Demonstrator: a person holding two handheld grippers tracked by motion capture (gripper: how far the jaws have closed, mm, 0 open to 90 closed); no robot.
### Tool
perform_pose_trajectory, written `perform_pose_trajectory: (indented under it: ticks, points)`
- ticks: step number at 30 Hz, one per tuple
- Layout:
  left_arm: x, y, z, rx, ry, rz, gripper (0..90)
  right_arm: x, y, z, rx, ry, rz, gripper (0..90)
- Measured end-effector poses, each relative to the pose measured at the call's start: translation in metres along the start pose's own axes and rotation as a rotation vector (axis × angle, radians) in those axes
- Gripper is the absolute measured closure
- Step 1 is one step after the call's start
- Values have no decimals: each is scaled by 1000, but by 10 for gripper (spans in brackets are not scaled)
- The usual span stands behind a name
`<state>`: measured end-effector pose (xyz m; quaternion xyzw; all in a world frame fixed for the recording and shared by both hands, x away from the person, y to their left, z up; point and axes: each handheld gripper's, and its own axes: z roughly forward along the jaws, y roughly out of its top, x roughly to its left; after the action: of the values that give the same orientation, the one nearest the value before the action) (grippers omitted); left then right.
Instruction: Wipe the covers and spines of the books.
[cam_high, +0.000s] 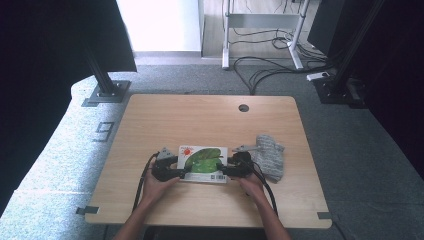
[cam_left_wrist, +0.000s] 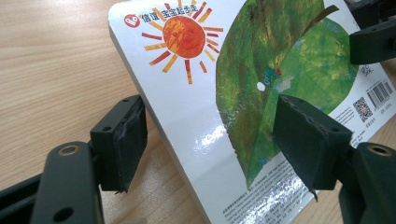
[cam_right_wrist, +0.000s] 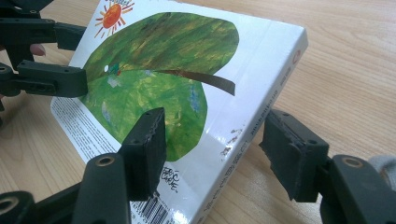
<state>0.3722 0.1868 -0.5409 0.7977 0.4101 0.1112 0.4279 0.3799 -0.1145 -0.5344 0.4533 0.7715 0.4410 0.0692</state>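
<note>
Both grippers, left gripper (cam_high: 176, 173) and right gripper (cam_high: 226, 171), are straddling the stiff, glossy, probably slippery board book (cam_high: 202, 164) mid-frame, jaws apart, edges looking like the best grip.

One book (cam_high: 204, 164) is counted on one wooden table (cam_high: 200, 120), together with one grey knitted cloth (cam_high: 270, 155); two grippers, left (cam_high: 176, 173) and right (cam_high: 231, 171), are counted.

**Gloss against matt**

My book (cam_left_wrist: 243, 93) has a glossy, smooth laminated board cover that catches the light. My gripper pads (cam_left_wrist: 122, 140) are matt black, rough and frayed at the edges. The table (cam_high: 200, 115) looks like smooth pale wood; the grey cloth (cam_high: 270, 155) is coarse knit.
</note>
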Motion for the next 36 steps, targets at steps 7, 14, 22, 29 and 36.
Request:
perform_pose_trajectory:
  ticks: [7,14,22,29,36]
  points:
    - [3,0,0,8,-35,-50,262,5,5,0,39,-68,-40,392]
    - [11,-3,4,40,-85,-112,255,12,4,8,89,-95,-81,380]
    - [8,-1,3,69,-64,-106,253,10,2,8,75,-81,-61,368]
    - [1,2,-1,121,70,-28,271,6,-1,7,61,-60,-31,369]
    - [0,2,-1,127,2,-41,280,6,-2,9,55,-65,-31,369]
